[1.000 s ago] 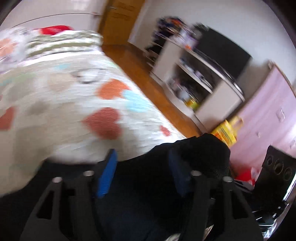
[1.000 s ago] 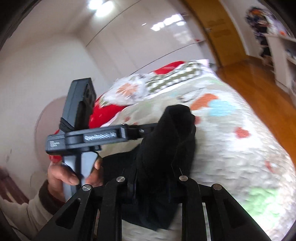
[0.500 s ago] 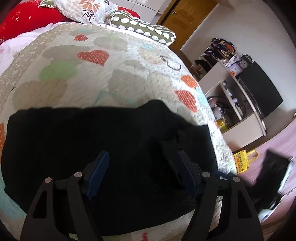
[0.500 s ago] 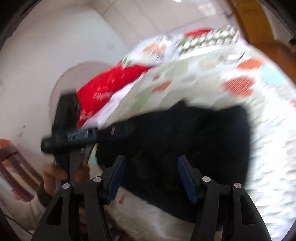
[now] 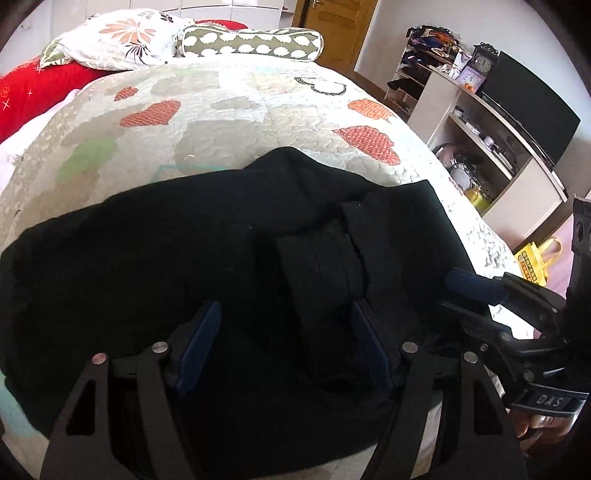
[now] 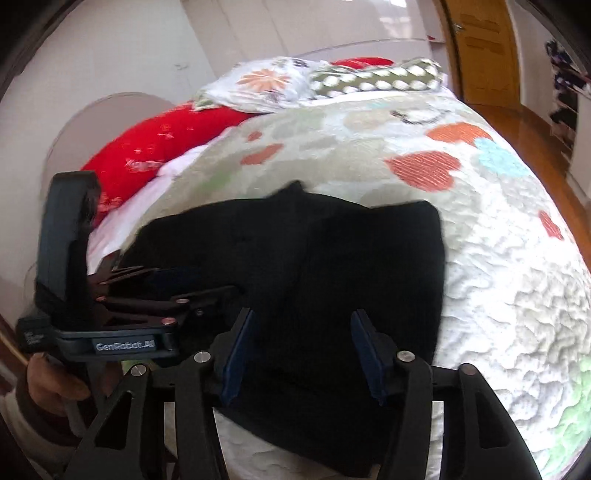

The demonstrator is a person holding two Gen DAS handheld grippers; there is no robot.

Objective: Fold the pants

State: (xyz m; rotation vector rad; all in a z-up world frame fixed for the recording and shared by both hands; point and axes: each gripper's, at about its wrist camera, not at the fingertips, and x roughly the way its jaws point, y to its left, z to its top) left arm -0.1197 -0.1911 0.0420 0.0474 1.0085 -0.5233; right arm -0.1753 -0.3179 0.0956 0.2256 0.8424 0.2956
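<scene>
The black pants [image 5: 229, 280] lie spread across the near end of the quilted bedspread [image 5: 236, 107], filling the lower half of the left wrist view; in the right wrist view the same garment [image 6: 332, 266] occupies the centre and lower centre. A folded, layered section, apparently the waistband, sits as a raised ridge at centre right of the left wrist view. The garment's upper right corner is squared off against the quilt.

The left gripper [image 5: 286, 345] stands at the bottom centre of its own view, jaws apart, blue pads on either side of the raised fold without pressing on it. Its jaws have just been opening, then eased slightly closed, with cloth between them. The same tool shows at the left edge of the right wrist view, held by a hand [image 6: 55, 384] in a pale sleeve.

The right gripper [image 6: 301, 356] sits at the bottom centre of its view, jaws apart over the black cloth, pads not clamped. Its jaws have just been opening, then closing a little. It also appears at the right edge of the left wrist view.

At the top of both views lie a floral pillow [image 5: 114, 40], a spotted bolster [image 5: 251, 42] and a red cushion [image 5: 33, 92]. A shelf unit [image 5: 480, 136] and wooden door [image 5: 340, 29] occupy the upper right of the left wrist view.
</scene>
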